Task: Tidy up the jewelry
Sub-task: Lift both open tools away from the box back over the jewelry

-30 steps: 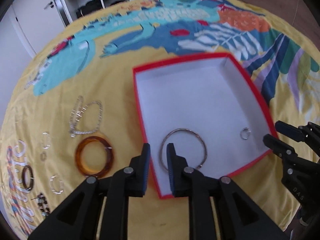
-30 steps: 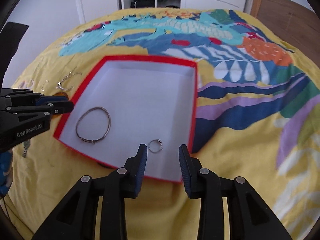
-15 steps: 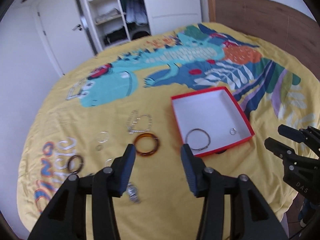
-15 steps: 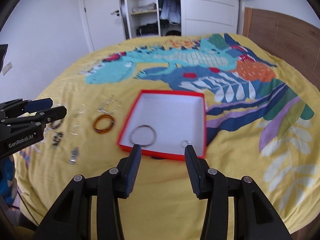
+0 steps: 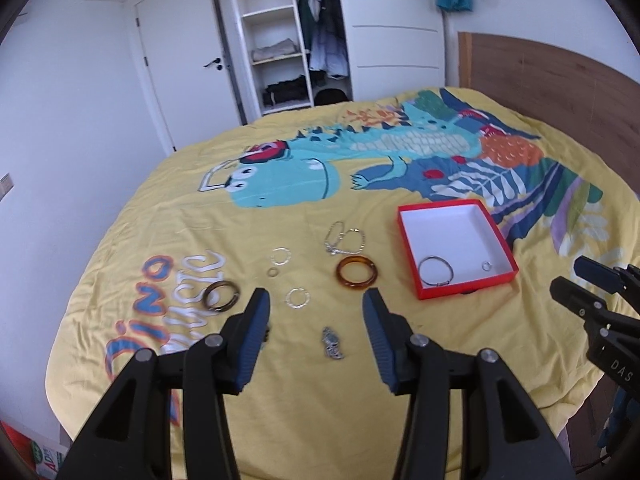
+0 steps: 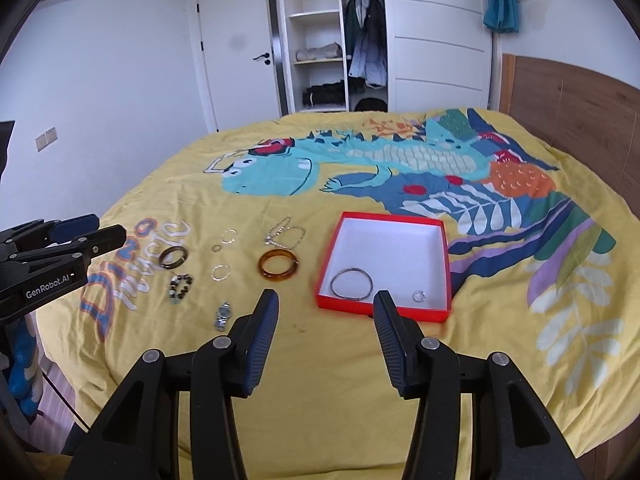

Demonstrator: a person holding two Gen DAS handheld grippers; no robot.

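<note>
We see a yellow dinosaur bedspread (image 6: 360,380) beneath both claws. The left claw (image 5: 316,312) and right claw (image 6: 326,308) gape wide, empty. Ahead of the right claw sits a red box (image 6: 348,307) holding a silver bangle (image 6: 352,284) and small ring (image 6: 419,296). Ahead of the left claw lies an amber bangle (image 5: 357,273).

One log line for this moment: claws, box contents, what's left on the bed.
left claw open, empty | right claw open, empty | red cardboard box: thin silver bangle, small silver ring | amber resin bangle outside
</note>
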